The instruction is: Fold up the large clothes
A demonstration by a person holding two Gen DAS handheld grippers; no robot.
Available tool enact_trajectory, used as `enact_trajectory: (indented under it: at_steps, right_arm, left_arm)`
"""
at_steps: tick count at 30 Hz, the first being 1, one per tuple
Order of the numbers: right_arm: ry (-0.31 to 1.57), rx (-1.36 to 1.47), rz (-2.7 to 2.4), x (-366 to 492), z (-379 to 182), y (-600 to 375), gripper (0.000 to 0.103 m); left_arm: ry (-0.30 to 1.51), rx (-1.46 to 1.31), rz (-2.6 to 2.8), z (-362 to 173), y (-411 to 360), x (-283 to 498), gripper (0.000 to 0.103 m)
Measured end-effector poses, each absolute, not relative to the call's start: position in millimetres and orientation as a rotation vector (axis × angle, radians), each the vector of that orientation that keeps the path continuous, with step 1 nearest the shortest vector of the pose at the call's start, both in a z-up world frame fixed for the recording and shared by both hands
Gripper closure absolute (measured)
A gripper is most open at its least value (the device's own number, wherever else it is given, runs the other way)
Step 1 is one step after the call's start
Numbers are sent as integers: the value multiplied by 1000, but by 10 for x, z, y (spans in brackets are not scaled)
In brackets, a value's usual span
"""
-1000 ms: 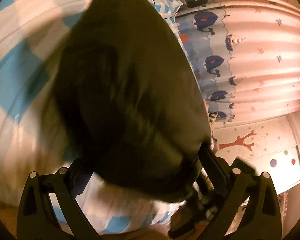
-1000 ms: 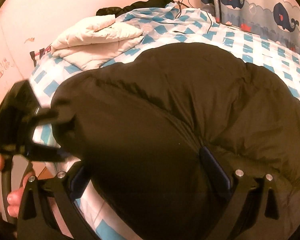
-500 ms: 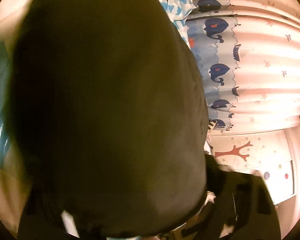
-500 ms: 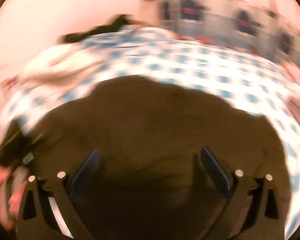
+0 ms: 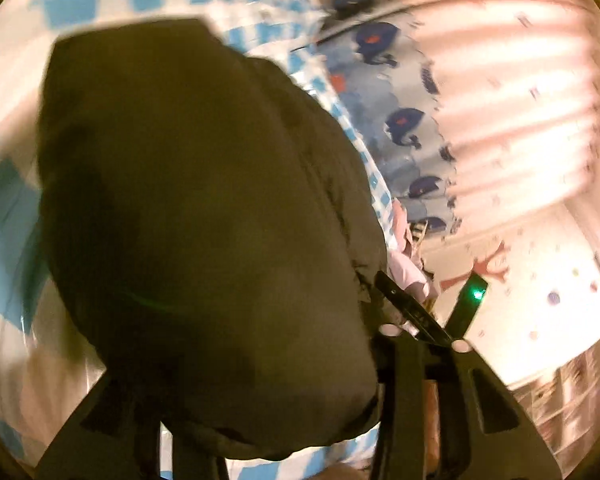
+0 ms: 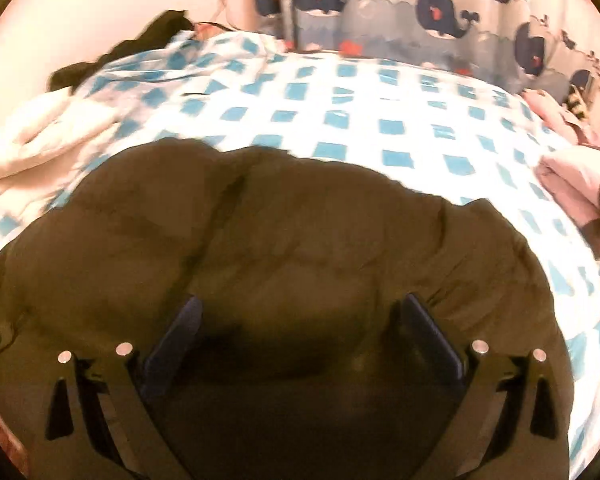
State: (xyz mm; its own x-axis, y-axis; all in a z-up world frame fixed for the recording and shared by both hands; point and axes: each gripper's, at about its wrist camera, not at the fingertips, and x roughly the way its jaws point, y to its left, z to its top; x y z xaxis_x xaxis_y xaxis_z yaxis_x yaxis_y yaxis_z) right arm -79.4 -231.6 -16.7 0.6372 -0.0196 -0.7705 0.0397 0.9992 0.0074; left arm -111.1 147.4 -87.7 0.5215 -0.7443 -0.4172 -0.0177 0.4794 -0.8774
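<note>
On the blue-and-white checked bedspread (image 6: 340, 120), the dark puffy jacket (image 6: 284, 248) lies bunched at the near edge, filling the 6 o'clock half of both wrist views. The left gripper (image 5: 260, 400) has just been closing its jaws, with the jacket's bulk between them; its fingers are buried under fabric, so whether the pads actually press on the cloth cannot be told. The right gripper (image 6: 300, 340) stands with jaws wide apart over the jacket, released, both blue pads visible and gripping nothing. Judged step: securing one edge in preparation for a fold. The next move likely calls for the right gripper to take a matching edge before both lift and carry it across. Beyond the jacket, a white quilt (image 6: 40, 136) lies at 10 o'clock, pink folded cloth (image 6: 572, 184) at 3 o'clock, and a whale-print curtain (image 6: 440, 12) hangs at 12 o'clock.
</note>
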Motion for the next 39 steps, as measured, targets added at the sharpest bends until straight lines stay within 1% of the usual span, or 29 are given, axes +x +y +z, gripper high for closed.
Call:
enact_trajectory:
  at_steps: [1, 2, 3, 4, 6, 7, 8, 10, 13, 16, 18, 19, 20, 23, 25, 26, 27, 29, 31, 32, 35, 39]
  right_arm:
    - [909, 4, -47, -715, -249, -2296, 6]
    - [933, -19, -51, -666, -342, -2266, 6]
    - [950, -54, -53, -626, -458, -2207, 6]
    - [948, -84, -57, -623, -510, -2152, 6]
    - [966, -109, -55, -626, -520, -2114, 6]
    - [974, -96, -44, -639, -479, -2135, 6]
    - [950, -83, -37, -689, -413, -2154, 6]
    - [873, -100, -43, -880, -288, -2105, 6]
    - [911, -168, -32, -862, -519, -1990, 6]
    - [916, -221, -54, -840, -639, -1920, 6]
    - [929, -210, -49, -817, -662, -1946, 6]
    - [936, -201, -45, -816, -662, -1968, 6]
    - [942, -194, -39, -810, -666, -1986, 6]
    - [976, -144, 1, -837, -544, -2119, 6]
    - [876, -88, -9, -1066, -335, -2249, 6]
    - [865, -71, -4, -1114, -328, -2278, 6]
    - [897, -54, 16, -1144, -427, -2292, 6]
    - [913, -21, 39, -1153, -577, -2330, 6]
    - [909, 90, 105, -1160, -624, -2493, 6]
    - [915, 137, 127, -1165, -611, -2588, 7]
    - [916, 101, 57, -1313, -472, -2769, 7]
    - [837, 173, -34, -1842, -317, -3305, 7]
  left_arm:
    - [943, -999, -522, -915, 1487, -1087, 46]
    - [966, -1029, -508, -973, 1494, -1052, 40]
    - [995, -1064, -478, -1035, 1498, -1018, 28]
    - [1010, -1094, -460, -1091, 1505, -991, 26]
    - [1009, -1134, -445, -1149, 1514, -951, 26]
    - [994, -1109, -447, -1116, 1491, -939, 35]
    - [979, -1060, -452, -1063, 1454, -934, 40]
    - [941, -998, -459, -962, 1418, -942, 63]
    - [890, -855, -452, -725, 1292, -968, 76]
    - [817, -668, -469, -331, 1015, -1036, 81]
    - [776, -538, -501, -62, 785, -1071, 82]
    - [761, -483, -519, 26, 740, -1266, 82]
    - [750, -444, -530, 103, 643, -1295, 82]
    - [707, -288, -567, 361, 399, -1351, 83]
    - [681, -204, -587, 531, 223, -1402, 83]
    - [670, -170, -599, 574, 152, -1558, 83]
    - [667, -136, -619, 634, 30, -1572, 83]
    - [681, -76, -650, 592, -171, -1426, 84]
    - [677, 5, -693, 641, -516, -1585, 83]
    - [679, 55, -706, 670, -670, -1600, 83]
    - [695, 172, -748, 720, -1063, -1599, 83]
    - [697, 359, -797, 721, -1474, -1772, 83]
